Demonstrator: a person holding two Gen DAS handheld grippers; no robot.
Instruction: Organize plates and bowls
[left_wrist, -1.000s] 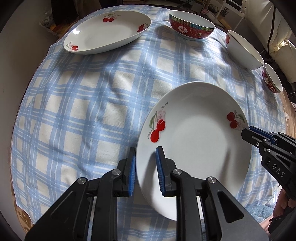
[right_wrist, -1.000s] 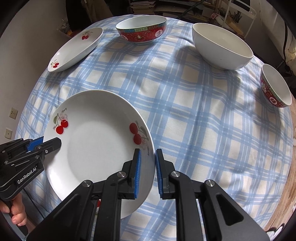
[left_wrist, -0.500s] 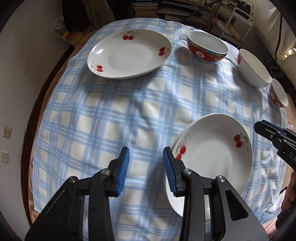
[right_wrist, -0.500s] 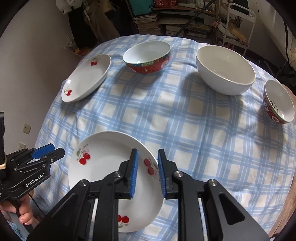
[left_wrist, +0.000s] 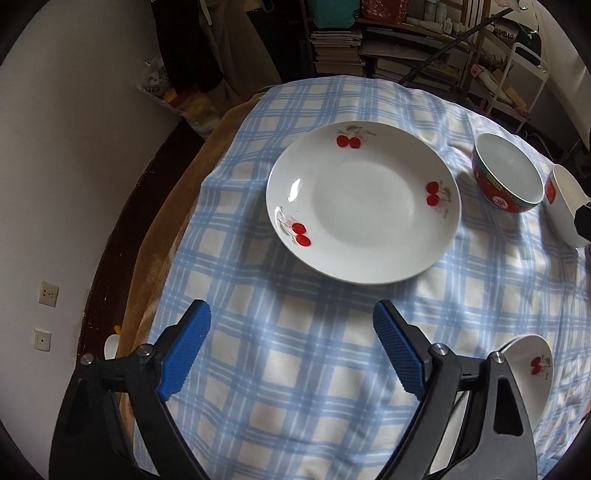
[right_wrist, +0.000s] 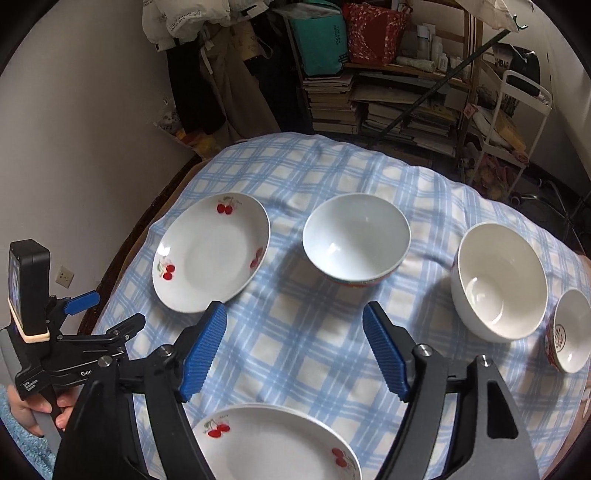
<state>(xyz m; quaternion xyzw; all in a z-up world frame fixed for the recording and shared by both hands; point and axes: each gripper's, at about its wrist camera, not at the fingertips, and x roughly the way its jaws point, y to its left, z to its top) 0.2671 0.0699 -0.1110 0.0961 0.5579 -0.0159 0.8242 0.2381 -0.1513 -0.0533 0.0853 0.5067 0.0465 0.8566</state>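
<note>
Left wrist view: two wall sockets (left_wrist: 48, 294) are seen at the far left, low on the pale wall. The left gripper (left_wrist: 291, 325) is held above the counter (left_wrist: 258, 369), which is covered by a blue and white checked cloth (left_wrist: 325, 347). Its jaws are wide and are opening, and nothing is held between them. Past its blue pads (left_wrist: 184, 350) a white plate with red cherries (left_wrist: 364, 201) lies flat on the cloth. To the right of that plate a red bowl (left_wrist: 508, 171) with a pale inside is seen, and a big white bowl (left_wrist: 565, 206) sits just beside it at the edge of the picture. A second cherry plate (left_wrist: 533, 369) is partly hidden behind the right finger, low on the right. On a dark bag at the top right, letters that look like "SHBAG" can be made out.

Right wrist view: at the far left the left gripper's handle is held by a hand (right_wrist: 33, 410), and the letters "Ger" and a small white label, too small to read, are seen on it. The right gripper (right_wrist: 295, 325) is also wide and opening, with nothing held. The near plate lies on the cloth below it. At the far right a small red bowl (right_wrist: 570, 332) is seen beside the big white bowl. Books (right_wrist: 332, 99) are stacked on shelves behind the counter.
</note>
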